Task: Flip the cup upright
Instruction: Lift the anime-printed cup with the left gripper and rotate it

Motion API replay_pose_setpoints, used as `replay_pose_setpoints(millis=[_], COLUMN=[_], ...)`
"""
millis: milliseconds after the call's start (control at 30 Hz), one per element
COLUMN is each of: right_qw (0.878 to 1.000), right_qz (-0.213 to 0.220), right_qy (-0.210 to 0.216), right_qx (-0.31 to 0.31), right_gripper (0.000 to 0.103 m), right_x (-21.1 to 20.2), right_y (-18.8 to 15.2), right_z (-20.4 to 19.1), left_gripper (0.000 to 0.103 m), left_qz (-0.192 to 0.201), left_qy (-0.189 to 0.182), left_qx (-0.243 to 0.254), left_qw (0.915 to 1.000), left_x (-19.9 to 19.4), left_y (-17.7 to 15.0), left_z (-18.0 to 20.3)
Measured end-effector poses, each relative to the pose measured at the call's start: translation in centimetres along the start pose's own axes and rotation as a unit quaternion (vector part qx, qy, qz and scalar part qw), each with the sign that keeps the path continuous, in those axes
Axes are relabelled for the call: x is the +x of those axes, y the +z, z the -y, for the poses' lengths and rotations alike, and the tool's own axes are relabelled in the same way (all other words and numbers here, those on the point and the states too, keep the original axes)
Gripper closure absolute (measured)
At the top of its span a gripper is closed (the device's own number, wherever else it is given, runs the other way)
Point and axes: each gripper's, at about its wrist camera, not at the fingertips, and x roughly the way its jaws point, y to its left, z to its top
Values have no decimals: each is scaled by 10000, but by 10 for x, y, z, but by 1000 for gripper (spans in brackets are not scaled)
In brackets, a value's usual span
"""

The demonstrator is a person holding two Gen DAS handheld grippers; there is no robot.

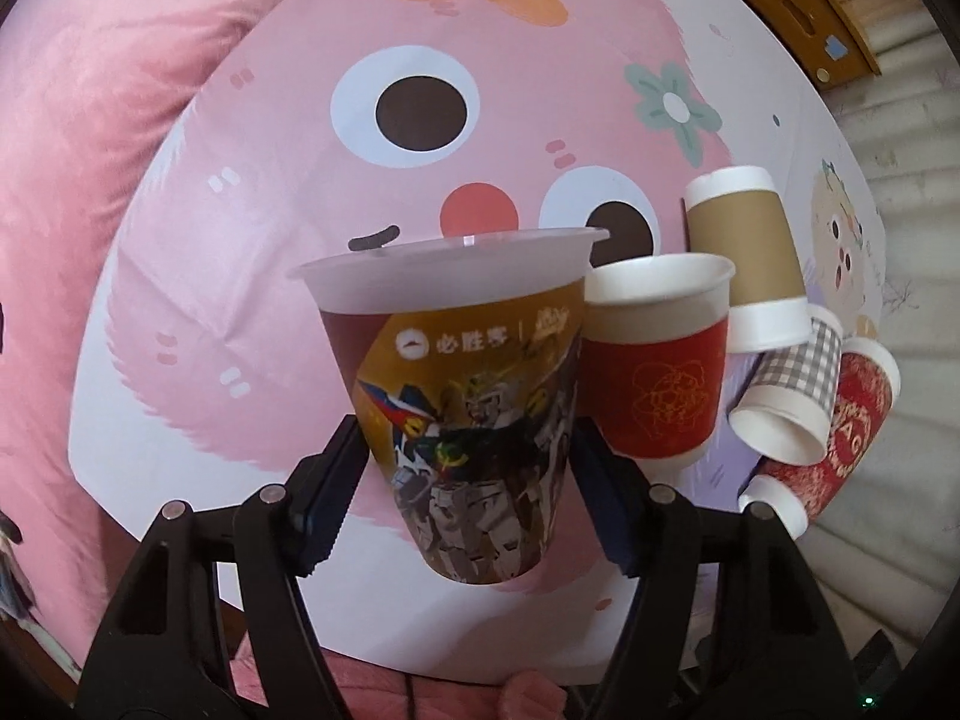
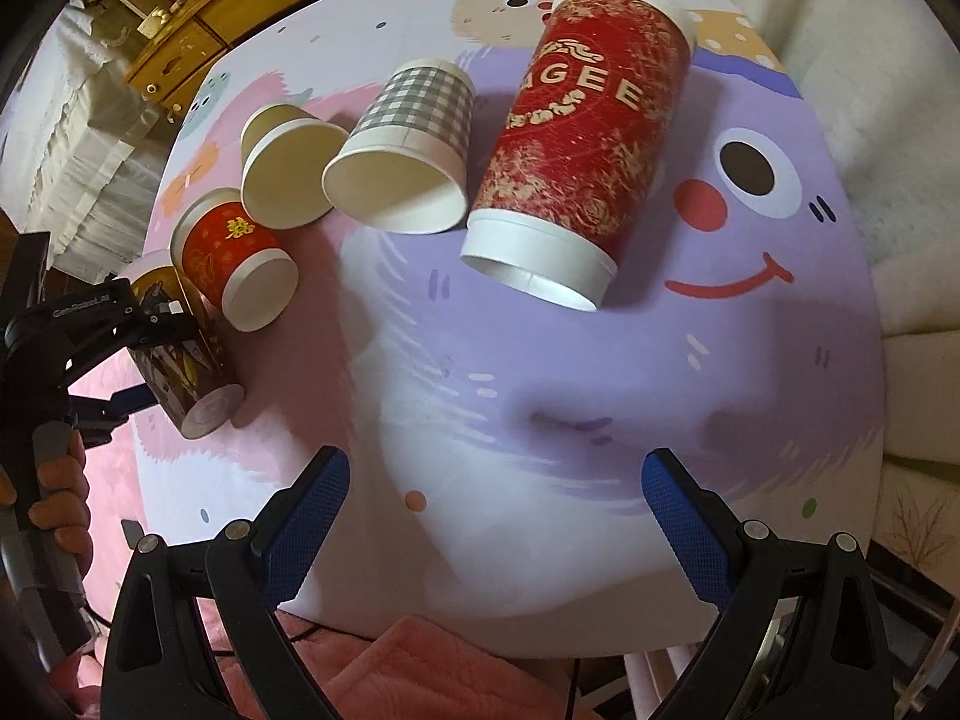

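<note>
My left gripper (image 1: 465, 450) is shut on a printed plastic cup (image 1: 462, 396) with a robot picture, holding it mouth up above the table. The same cup (image 2: 186, 360) shows at the left of the right wrist view, gripped by the left gripper (image 2: 153, 315). My right gripper (image 2: 495, 468) is open and empty over the front of the table. A tall red cup (image 2: 576, 138) and a checked cup (image 2: 408, 150) lie on their sides. A small red cup (image 2: 231, 258) stands mouth up; a brown cup (image 2: 288, 174) stands mouth down.
The round table (image 2: 540, 420) has a cartoon-print cover in pink and purple. A pink plush blanket (image 1: 72, 180) lies to its left. Wooden crates (image 2: 198, 30) stand beyond the far edge. White fabric (image 2: 912, 312) lies to the right.
</note>
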Motion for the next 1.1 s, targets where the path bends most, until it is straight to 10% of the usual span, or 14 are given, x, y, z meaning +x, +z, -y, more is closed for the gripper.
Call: replay_pose_setpoints(millis=[433,1100], right_qw=[9984,9922], right_qz=[549,531], right_qy=[47,-63], right_qx=[-105,1125], right_gripper=[4,4], right_x=[-49,-69], right_y=[-62,-154], right_z=[23,108], left_gripper=[37,37], left_qz=[171,-235], left_qy=[-270,-129], left_qx=[1092,3226], left_qw=[9935,9461], left_x=[-38,0], left_y=[-96,-184], left_z=[12,97])
